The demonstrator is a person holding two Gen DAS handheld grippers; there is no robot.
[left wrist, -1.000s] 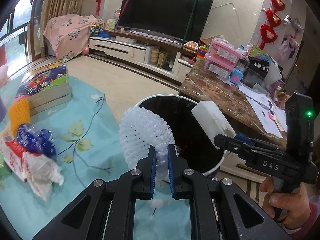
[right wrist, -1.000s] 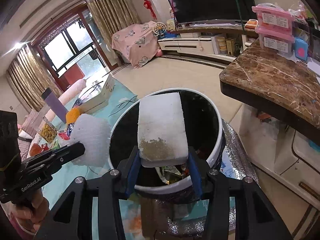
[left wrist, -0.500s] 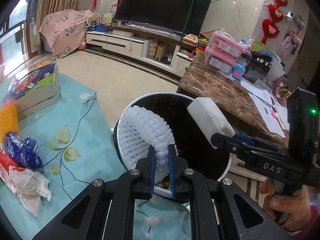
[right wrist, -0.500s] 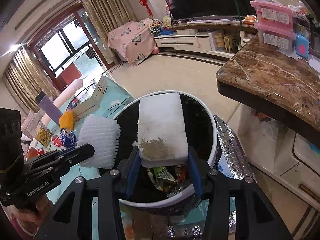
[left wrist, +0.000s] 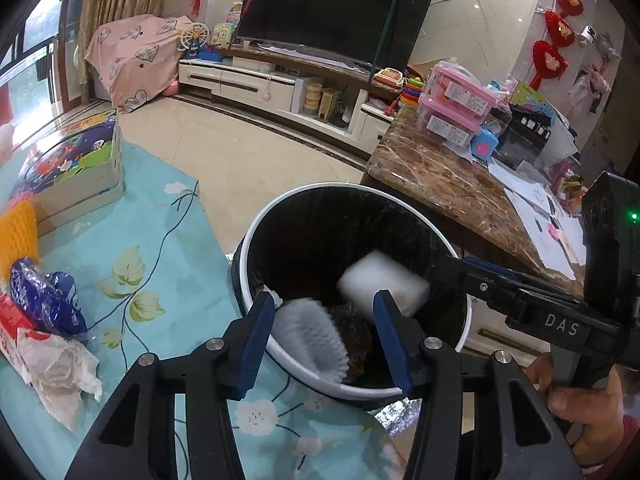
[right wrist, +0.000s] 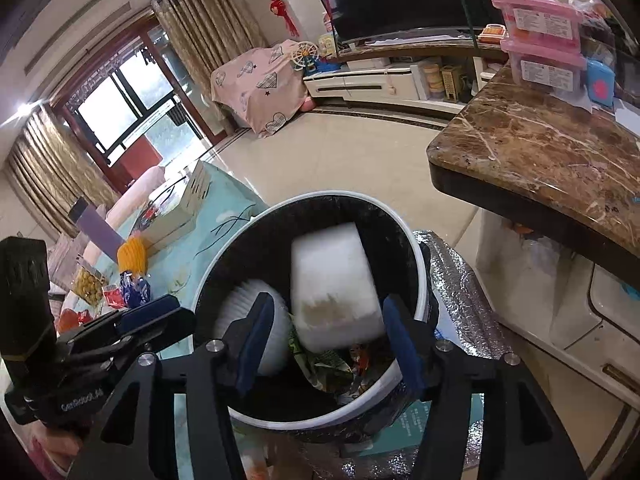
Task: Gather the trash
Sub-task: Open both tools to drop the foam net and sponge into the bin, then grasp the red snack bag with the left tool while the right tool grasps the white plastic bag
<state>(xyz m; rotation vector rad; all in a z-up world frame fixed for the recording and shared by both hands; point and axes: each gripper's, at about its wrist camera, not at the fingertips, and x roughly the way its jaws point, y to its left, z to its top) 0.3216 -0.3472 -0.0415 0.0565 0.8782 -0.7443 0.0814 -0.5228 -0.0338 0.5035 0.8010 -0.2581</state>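
A black trash bin with a white rim (left wrist: 256, 236) (right wrist: 418, 264) stands between the blue floral mat and a marble table. Both grippers hover over its near edge. My left gripper (left wrist: 324, 320) is open; the white foam net (left wrist: 308, 332) (right wrist: 248, 312) is below it inside the bin, blurred. My right gripper (right wrist: 324, 332) is open; the white foam block (right wrist: 332, 292) (left wrist: 380, 284) is loose between its jaws, blurred, over wrappers in the bin. More trash lies on the mat: a crumpled white tissue (left wrist: 60, 376), a blue wrapper (left wrist: 44, 300) and a red pack (left wrist: 12, 328).
A marble table (left wrist: 452, 184) (right wrist: 552, 160) with pink boxes stands right of the bin. A colourful book box (left wrist: 68, 172) and an orange foam net (left wrist: 16, 236) lie on the mat (left wrist: 132, 240). Silver foil (right wrist: 460, 292) lies under the bin. A TV stands at the far wall.
Both grippers have opened. The foam net and the foam block have left the jaws and drop into the bin. Both grippers moved closer over the bin.
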